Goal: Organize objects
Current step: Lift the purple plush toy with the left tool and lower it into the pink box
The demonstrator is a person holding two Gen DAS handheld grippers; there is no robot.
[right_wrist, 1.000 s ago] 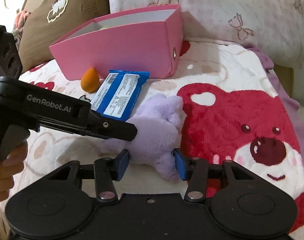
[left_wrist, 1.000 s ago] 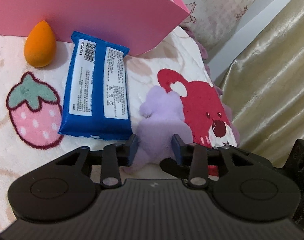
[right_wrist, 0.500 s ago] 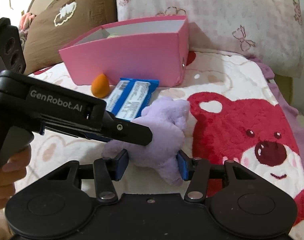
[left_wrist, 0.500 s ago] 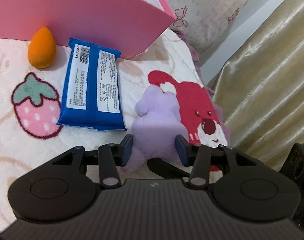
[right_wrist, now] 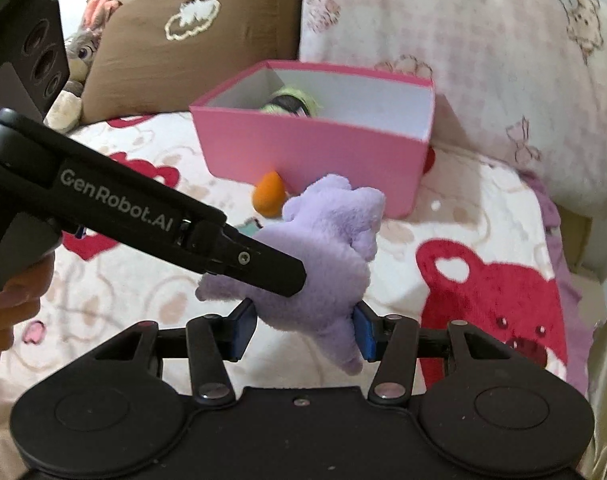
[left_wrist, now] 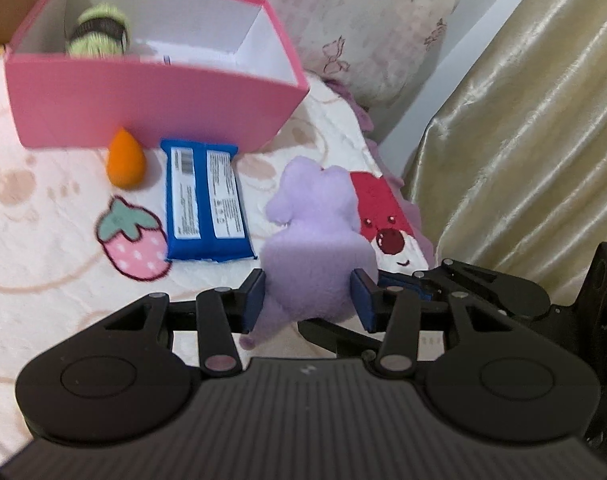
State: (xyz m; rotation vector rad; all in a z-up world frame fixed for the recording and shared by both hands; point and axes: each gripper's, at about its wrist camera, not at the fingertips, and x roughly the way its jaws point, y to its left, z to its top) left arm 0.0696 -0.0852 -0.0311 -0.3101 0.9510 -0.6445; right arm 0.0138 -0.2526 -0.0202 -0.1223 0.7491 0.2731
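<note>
A purple plush toy point(left_wrist: 315, 248) is held in the air above the blanket by both grippers. My left gripper point(left_wrist: 309, 300) is shut on its lower body, and my right gripper point(right_wrist: 303, 330) is shut on it from the other side; the toy also shows in the right wrist view point(right_wrist: 327, 264). An open pink box point(left_wrist: 151, 92) stands beyond, with a green and black item point(left_wrist: 97, 30) inside. An orange sponge point(left_wrist: 124, 159) and a blue packet point(left_wrist: 205, 204) lie in front of the box.
The patterned blanket point(left_wrist: 43, 248) covers the bed. A beige curtain point(left_wrist: 523, 140) hangs at the right. A brown pillow point(right_wrist: 191, 44) and a pink-patterned pillow point(right_wrist: 463, 60) stand behind the box. The left gripper's body point(right_wrist: 143, 216) crosses the right wrist view.
Both grippers have risen with the purple plush toy, lifting it off the blanket. The inside of the pink box has come into view.
</note>
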